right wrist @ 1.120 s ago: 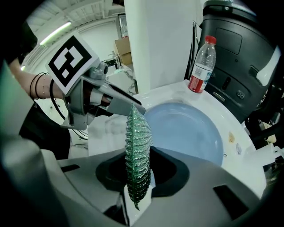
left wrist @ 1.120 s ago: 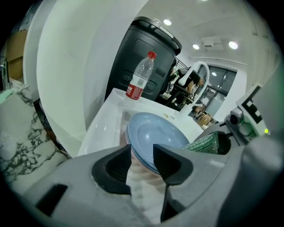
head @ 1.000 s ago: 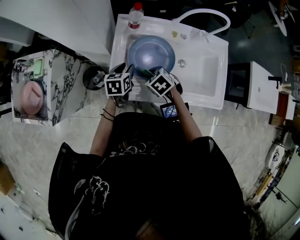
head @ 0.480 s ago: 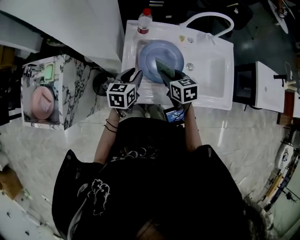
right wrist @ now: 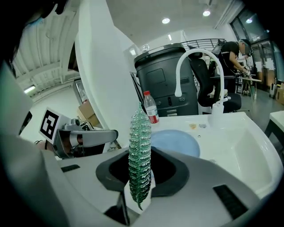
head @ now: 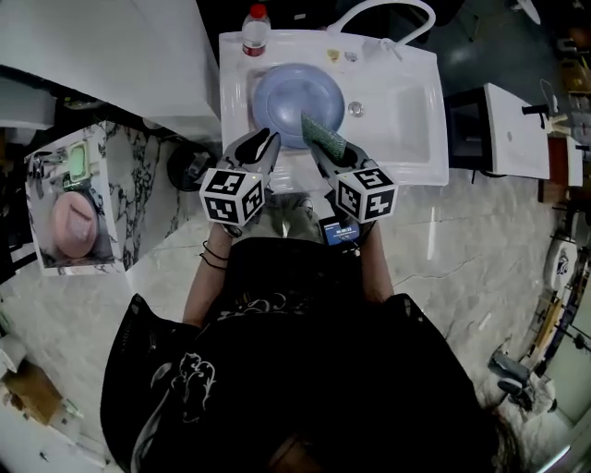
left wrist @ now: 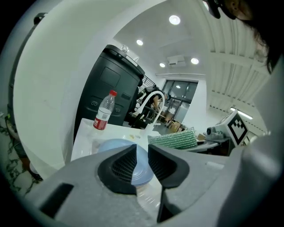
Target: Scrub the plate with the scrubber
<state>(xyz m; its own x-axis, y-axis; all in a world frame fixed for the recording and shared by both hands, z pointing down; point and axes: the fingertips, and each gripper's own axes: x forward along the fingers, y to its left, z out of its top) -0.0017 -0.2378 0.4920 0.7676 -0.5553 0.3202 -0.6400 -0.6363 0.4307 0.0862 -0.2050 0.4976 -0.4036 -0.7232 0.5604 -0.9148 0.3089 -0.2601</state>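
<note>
Scrubber (head: 323, 137) first: a flat green pad with a glittery, ribbed weave, clamped between the jaws of the right gripper (head: 330, 152). In the right gripper view it stands on edge, thin side toward the camera, rising well above the jaws, with its lower tip hanging just below them. From the head view it slants out over the near right edge of the plate (head: 286, 92); whether it touches the plate cannot be told.

The plate is round, pale blue and shallow, and lies flat on the left side of the white sink (head: 416, 111), beside the basin. Its surface looks smooth and plain, with a soft sheen toward the middle.

The left gripper (head: 259, 146) hovers at the plate's near left rim. In its own view the jaws stand close together with a slim gap, nothing between them, and a strip of the blue plate shows through that gap.

A clear bottle (head: 254, 30) with a red cap and label stands at the sink's far left corner, behind the plate. A white arched faucet (head: 388, 18) rises at the back, over the basin.
</note>
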